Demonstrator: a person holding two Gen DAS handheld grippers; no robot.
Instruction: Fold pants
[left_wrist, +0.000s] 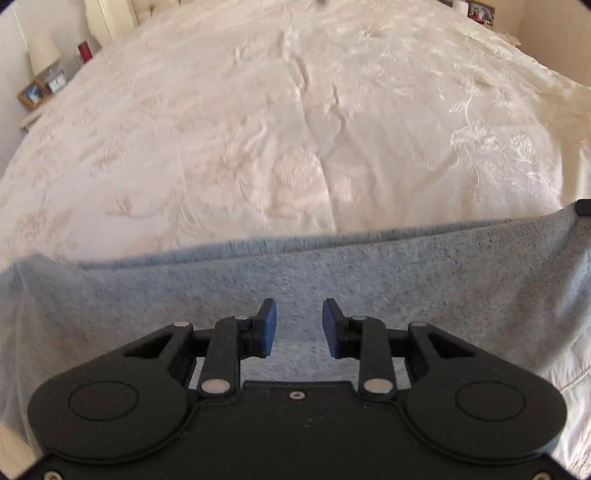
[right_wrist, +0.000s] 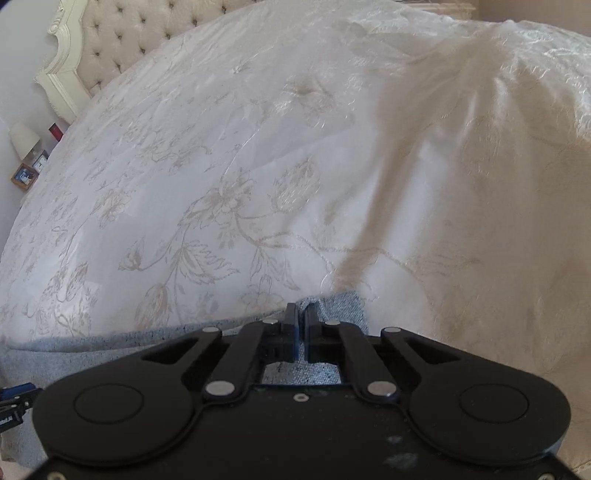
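Left claw (left_wrist: 299, 328) hangs over the grey pants (left_wrist: 369, 280), jaws apart w/ a clear gap, blue pads (left_wrist: 267, 328) bare, nothing pinched; only grey knit shows through the gap. Can't tell if the tips touch the cloth or hover just above it. Pants spread wide under and to both sides of this claw, their far edge running as a long line just ahead of the tips, left to right across the view. Beyond that edge: cream bedspread (left_wrist: 258, 129) w/ floral embroidery, creased ahead of the claw.

Far right of the left claw, at the pants' far corner, a small black bit of the other gripper shows at the cloth edge.

Right claw (right_wrist: 301, 328) is clenched on the pants (right_wrist: 332, 306): jaws pressed nearly together w/ a thin fold of grey fabric squeezed between them, a small bunch poking up just past the tips. More grey cloth shows under the claw body and stretches away to its left along the bed. Low left of the right claw, a blue-and-black piece of the left gripper peeks in.

Ahead of the right claw: the bedspread (right_wrist: 221, 166), shaded on the right side. Far ahead-left: tufted headboard (right_wrist: 122, 37), and a nightstand w/ a lamp (right_wrist: 24, 138) and a small framed picture (right_wrist: 24, 176).
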